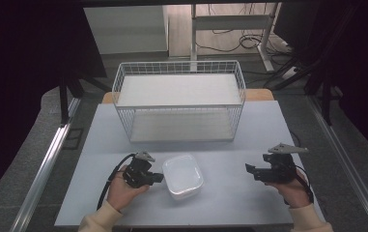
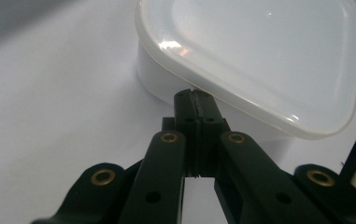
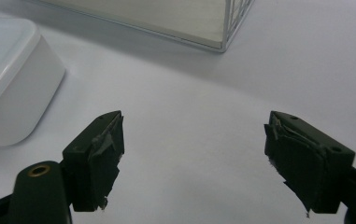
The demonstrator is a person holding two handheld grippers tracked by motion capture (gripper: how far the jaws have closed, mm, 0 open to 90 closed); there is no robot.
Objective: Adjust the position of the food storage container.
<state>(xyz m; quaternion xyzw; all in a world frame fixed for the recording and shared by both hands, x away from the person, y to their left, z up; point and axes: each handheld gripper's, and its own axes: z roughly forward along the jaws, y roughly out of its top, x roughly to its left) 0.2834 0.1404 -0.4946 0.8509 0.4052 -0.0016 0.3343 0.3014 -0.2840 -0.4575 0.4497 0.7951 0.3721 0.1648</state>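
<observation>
Container (image 1: 183, 176) with lid on sits lower centre of desk (image 1: 230, 193). Left gripper (image 2: 195, 100), jaws fully closed and empty, tips at its lid rim, likely to nudge. Right gripper (image 3: 192, 158) wide open, empty, waiting aside.

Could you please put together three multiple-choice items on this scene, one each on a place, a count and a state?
1. Where does the white container sit?
A. inside the wire basket
B. on the table in front of the wire basket
C. on the floor

2. How many shelves does the wire basket hold?
A. one
B. two
C. four

3. How do the jaws of the left gripper stand?
A. shut
B. wide open
C. clamped on a cable

Answers: 1 B, it rests on the table nearer the person than the basket; 2 B, an upper and a lower board show; 3 A, the left gripper view shows them pressed together at the container's lid edge.
</observation>
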